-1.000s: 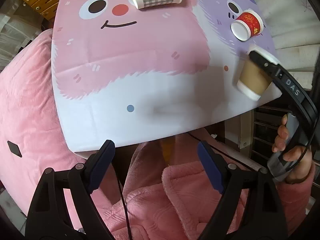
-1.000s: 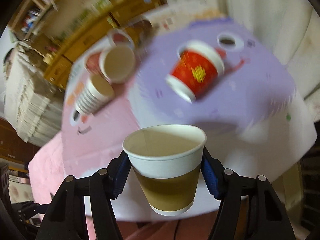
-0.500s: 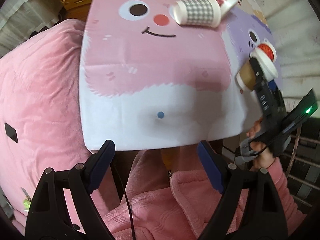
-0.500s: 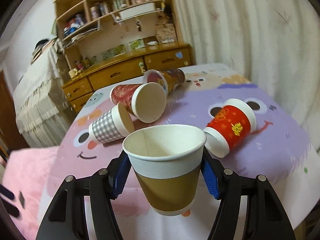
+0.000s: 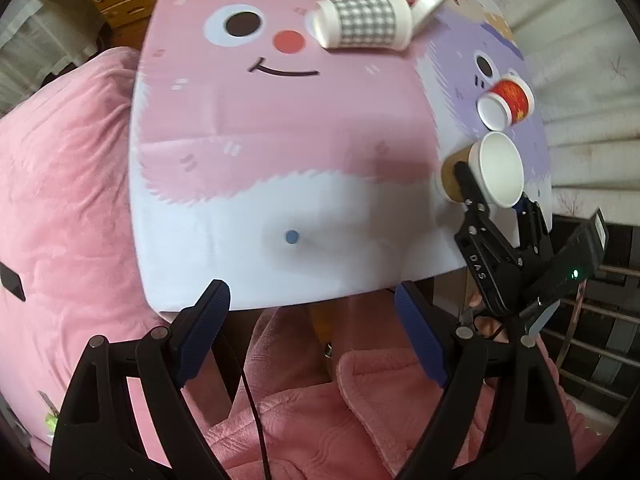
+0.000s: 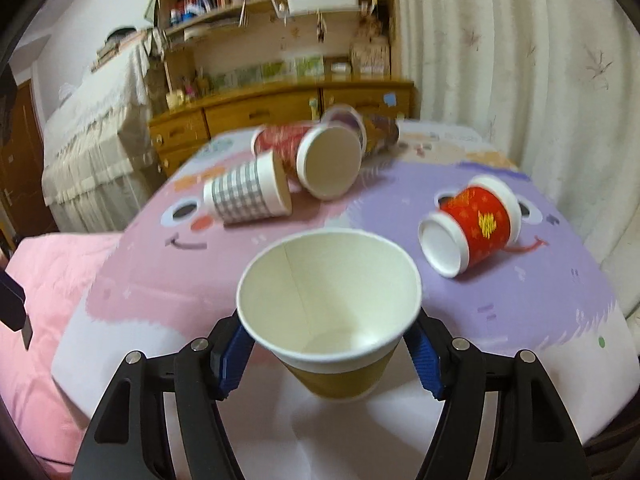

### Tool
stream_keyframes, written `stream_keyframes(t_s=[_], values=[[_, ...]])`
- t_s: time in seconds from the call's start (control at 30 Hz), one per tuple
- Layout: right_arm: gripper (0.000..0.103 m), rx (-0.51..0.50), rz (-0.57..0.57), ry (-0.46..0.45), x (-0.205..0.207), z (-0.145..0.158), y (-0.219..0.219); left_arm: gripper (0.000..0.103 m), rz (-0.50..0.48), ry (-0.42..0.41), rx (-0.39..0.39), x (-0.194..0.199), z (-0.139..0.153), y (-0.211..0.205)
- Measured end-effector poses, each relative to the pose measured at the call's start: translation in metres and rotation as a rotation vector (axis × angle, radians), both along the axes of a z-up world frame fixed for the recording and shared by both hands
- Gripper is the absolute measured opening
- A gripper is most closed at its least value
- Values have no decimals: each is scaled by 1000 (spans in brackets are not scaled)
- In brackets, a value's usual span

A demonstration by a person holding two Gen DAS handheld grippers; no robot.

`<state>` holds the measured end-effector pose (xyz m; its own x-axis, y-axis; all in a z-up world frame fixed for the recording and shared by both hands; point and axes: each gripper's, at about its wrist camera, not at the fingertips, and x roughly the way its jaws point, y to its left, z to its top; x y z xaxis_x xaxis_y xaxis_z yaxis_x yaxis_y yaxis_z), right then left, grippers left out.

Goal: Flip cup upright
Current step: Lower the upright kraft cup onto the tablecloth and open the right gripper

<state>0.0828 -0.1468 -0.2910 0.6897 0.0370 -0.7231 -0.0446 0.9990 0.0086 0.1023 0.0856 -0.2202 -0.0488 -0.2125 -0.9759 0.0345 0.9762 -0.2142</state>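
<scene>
Brown paper cup (image 6: 332,312) clamped mouth-up between the blue pads of the right tongs (image 6: 330,350), above the table (image 6: 520,308); left tongs (image 5: 316,344) wide open, empty, at the table's near edge

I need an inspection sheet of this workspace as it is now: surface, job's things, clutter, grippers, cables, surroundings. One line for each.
Surface: table under a pink and purple cartoon cloth.
Job's things: brown cup, mouth up, tilted toward the camera, held above the cloth.
Clutter: red cup, checked cup and two more cups behind, all on their sides.
Grippers: right gripper shut on the brown cup; left gripper open, holding nothing.
Cables: thin black cable over the pink robe.
Surroundings: wooden shelves, curtain.
</scene>
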Motion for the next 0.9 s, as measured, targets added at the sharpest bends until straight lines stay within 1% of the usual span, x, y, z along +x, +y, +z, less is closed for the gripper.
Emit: stream_keyframes(t_s=[0.07,0.1,0.13,0.17,0.3,0.4,0.47,0.57,0.63,0.7,0.73,0.8,0.9], values=[[70,41,-3,39,-5,1,-5,83,-13,3,-6,1,-1,-6],[76,56,-9,71,-5,1,-8,83,-23,2,-10,1,-1,-10],[87,62,-16,99,-6,1,-10,83,-29,1,-11,2,-2,-12],[89,65,-21,125,-8,1,-11,83,-34,0,-11,2,-2,-14],[89,73,-10,210,-17,6,-17,83,-35,4,-17,2,-3,-20],[90,81,-2,287,-23,13,-26,83,-30,-9,-7,1,0,-23],[90,88,18,366,-27,20,-33,83,-25,-34,7,-2,5,-24],[90,167,25,509,-30,35,-50,83,-14,-90,6,-6,20,-27],[91,219,-26,588,-34,48,-63,83,-1,-122,-13,-11,33,-31],[99,217,-95,680,-39,61,-74,83,18,-158,-27,-16,46,-35],[99,204,-115,728,-42,67,-79,83,28,-178,-31,-19,56,-38],[99,225,-156,775,-50,86,-89,83,46,-202,-32,-22,70,-44],[99,319,-166,767,-59,119,-99,83,84,-261,-34,-29,101,-54]])
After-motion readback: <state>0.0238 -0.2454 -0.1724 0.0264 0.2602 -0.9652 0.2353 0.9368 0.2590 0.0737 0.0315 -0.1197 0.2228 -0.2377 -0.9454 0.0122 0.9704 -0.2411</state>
